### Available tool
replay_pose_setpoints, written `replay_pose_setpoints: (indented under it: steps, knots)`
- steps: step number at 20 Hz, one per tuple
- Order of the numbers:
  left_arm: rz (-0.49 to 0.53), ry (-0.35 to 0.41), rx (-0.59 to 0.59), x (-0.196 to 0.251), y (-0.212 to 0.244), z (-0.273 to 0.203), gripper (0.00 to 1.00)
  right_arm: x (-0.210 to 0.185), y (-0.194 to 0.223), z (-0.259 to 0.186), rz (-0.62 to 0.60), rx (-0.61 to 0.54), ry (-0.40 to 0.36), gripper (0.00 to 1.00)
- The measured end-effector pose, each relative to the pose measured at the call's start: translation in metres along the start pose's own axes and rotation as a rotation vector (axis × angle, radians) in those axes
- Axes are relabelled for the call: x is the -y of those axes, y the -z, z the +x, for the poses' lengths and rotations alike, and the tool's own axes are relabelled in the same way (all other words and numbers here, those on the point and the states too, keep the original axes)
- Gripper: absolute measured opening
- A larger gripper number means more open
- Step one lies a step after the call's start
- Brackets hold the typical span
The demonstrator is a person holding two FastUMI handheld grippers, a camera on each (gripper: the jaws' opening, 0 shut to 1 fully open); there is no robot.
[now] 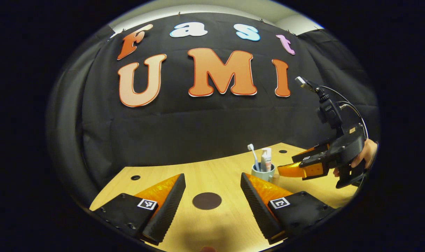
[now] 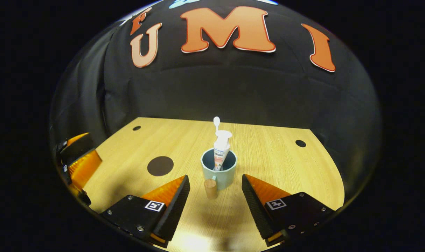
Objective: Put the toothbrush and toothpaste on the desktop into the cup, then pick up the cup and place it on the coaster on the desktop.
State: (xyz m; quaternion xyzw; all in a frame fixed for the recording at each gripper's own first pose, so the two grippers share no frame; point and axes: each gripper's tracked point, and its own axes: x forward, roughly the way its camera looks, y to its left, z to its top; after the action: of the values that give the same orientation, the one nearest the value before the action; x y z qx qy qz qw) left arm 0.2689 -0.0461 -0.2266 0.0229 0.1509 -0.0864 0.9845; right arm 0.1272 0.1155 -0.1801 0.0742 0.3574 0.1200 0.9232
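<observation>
- The tabletop [image 2: 268, 154] is pale wood with a fine straight grain, and small dark round holes sit near its far corners.
- Behind it hangs the booth's black cloth wall [image 2: 233, 91], draped in soft folds; in the left gripper view a strip of pale ceiling shows above the cloth.
- The cup [image 2: 218, 171], a light blue-green mug, stands upright on the tabletop, its wooden-looking handle [image 2: 210, 189] turned toward the right tongs.
- The toothpaste [image 2: 221, 152] stands in the cup, cap end up, and the toothbrush [image 2: 216, 123] rises behind it, bristle head uppermost.
- The coaster [image 2: 160, 166], a dark round disc, lies flat on the tabletop to the left of the cup and apart from it.
- The right tongs [image 2: 216, 199] are spread wide, holding nothing, with the cup's handle just ahead between the two fingers.
- The left tongs [image 1: 212, 199] are likewise spread apart, with the coaster lying between the fingers and nothing gripped.
- In the left gripper view a hand [image 1: 364, 154] holds the right tongs just beside the cup.
</observation>
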Motion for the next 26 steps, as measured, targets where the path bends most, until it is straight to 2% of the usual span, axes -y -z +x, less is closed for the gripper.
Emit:
replay_pose_setpoints:
  steps: [8,11,15,21,23,24,26]
  knots:
    - [-0.007,-0.062,-0.027,-0.045,0.027,-0.052,1.00,-0.018,0.025,0.034,0.058,-0.260,-0.026,0.86]
    - [-0.037,-0.059,-0.049,-0.052,0.044,-0.061,1.00,-0.018,0.029,0.044,0.059,-0.336,0.018,0.82]
    - [-0.086,-0.066,-0.078,-0.060,0.064,-0.067,0.99,-0.023,0.046,0.063,0.092,-0.456,0.039,0.77]
    - [-0.079,-0.081,-0.091,-0.065,0.080,-0.067,1.00,-0.004,0.061,0.085,0.167,-0.523,0.120,0.58]
    - [-0.086,-0.075,-0.099,-0.064,0.084,-0.062,1.00,-0.001,0.064,0.088,0.183,-0.524,0.121,0.45]
    - [-0.091,-0.071,-0.104,-0.063,0.086,-0.060,1.00,0.001,0.063,0.089,0.178,-0.515,0.125,0.31]
    - [-0.096,-0.067,-0.117,-0.060,0.091,-0.058,0.99,0.003,0.059,0.086,0.144,-0.504,0.125,0.29]
